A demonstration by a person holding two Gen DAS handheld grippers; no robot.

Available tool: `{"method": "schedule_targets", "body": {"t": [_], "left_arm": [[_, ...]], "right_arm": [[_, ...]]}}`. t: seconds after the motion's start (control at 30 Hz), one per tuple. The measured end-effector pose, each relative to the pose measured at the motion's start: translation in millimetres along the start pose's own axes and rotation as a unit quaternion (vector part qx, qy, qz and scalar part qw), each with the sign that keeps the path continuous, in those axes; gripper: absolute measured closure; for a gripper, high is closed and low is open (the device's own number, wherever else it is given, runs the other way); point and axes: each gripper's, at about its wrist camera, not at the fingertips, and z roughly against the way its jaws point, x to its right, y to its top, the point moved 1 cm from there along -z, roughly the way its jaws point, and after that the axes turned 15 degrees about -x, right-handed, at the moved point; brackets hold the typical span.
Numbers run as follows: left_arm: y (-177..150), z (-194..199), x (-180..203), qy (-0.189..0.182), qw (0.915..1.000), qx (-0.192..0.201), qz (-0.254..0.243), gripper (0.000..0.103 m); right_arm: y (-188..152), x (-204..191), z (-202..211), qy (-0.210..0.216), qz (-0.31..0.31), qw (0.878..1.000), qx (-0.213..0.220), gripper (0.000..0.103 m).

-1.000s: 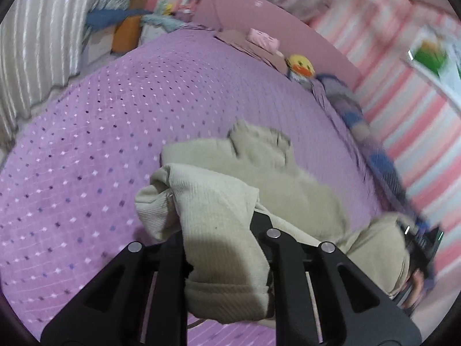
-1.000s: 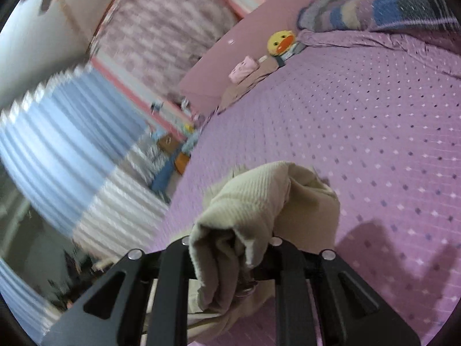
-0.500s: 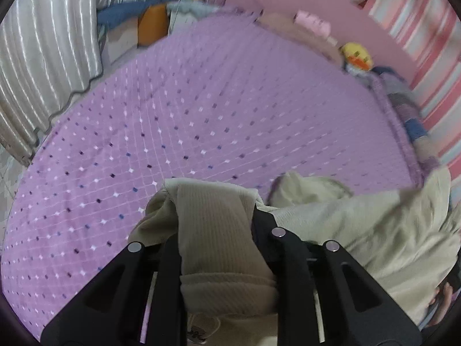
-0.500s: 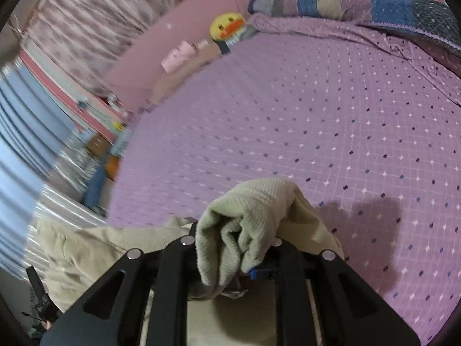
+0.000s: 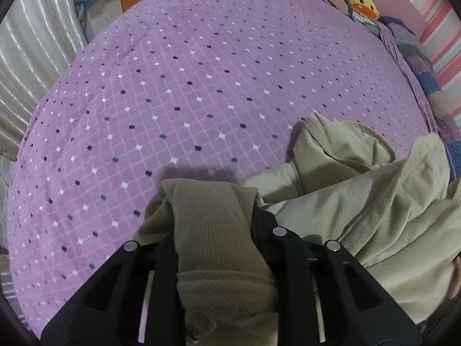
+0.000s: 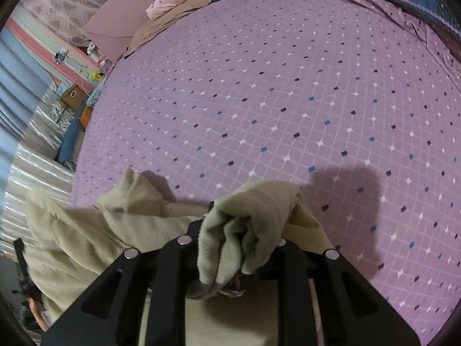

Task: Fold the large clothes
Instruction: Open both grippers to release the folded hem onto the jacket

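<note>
Garment: a beige ribbed sweatshirt [image 5: 374, 216] hung bunched between the two grippers at the near edge of the purple diamond-print bedspread [image 5: 201, 86].
Left gripper [image 5: 214, 230]: fingers clenched on a thick fold of the ribbed hem; cloth spilled over and below the jaws.
Right gripper [image 6: 233, 242]: fingers clenched on a rolled wad of the same sweatshirt [image 6: 86, 230].
Key relation: the cloth span ran sideways from one gripper to the other, its long axis across the bed edge; the loose body sagged between them, with one bunched part resting on the bedspread beyond.
Nearer hand: neither; both held an end.
Judgement: the next move likely calls for spreading the grips apart over the bare bedspread ahead to lay it flat.
Risk: uneven pull could twist it.
</note>
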Motion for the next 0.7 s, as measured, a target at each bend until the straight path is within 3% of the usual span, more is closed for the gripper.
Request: {"method": "schedule_targets", "body": {"t": [0.03,0.07,0.1,0.13,0.17,0.2,0.27,0.37,0.57,0.7], "left_arm": [[-0.9,5.9,-1.1,-0.006,1.0,-0.006,0.002,0.08],[-2.6,14.0,-3.9,-0.02,0.9997,-0.011,0.006,0.074],[-4.1,21.0,-4.6,-0.036,0.9992,-0.015,0.009,0.063],[-3.5,27.3,-2.2,-0.054,0.9983,-0.019,0.012,0.055],[-4.2,34.2,-3.8,-0.081,0.9963,-0.027,0.013,0.035],[-3.4,38.0,-0.4,-0.101,0.9942,-0.034,0.012,0.017],[-3.7,46.1,8.8,-0.125,0.9912,-0.044,0.012,0.007],[-4.9,57.9,13.0,-0.132,0.99,-0.049,0.015,0.007],[-9.2,82.1,12.5,-0.181,0.9822,-0.042,0.026,0.003],[-10.5,90.3,8.5,-0.204,0.977,-0.05,0.036,0.003]], "right_arm": [[-1.8,-0.7,3.8,0.011,-0.006,1.0,-0.003,0.073],[-2.6,-0.1,10.1,0.036,-0.016,0.999,-0.007,0.058],[-3.0,0.4,17.2,0.066,-0.023,0.997,-0.011,0.048],[-3.4,0.1,20.7,0.085,-0.027,0.996,-0.014,0.025],[-4.9,0.7,29.4,0.117,-0.034,0.992,-0.015,0.017],[-5.2,1.0,34.3,0.123,-0.039,0.991,-0.015,0.017],[-5.7,0.4,47.8,0.133,-0.043,0.99,-0.009,0.017],[-11.8,-3.6,73.3,0.124,-0.03,0.991,0.026,0.015],[-50.5,-34.2,113.9,0.077,0.061,0.992,0.084,0.014],[-72.3,-46.1,118.2,0.051,0.096,0.99,0.088,0.013]]}}
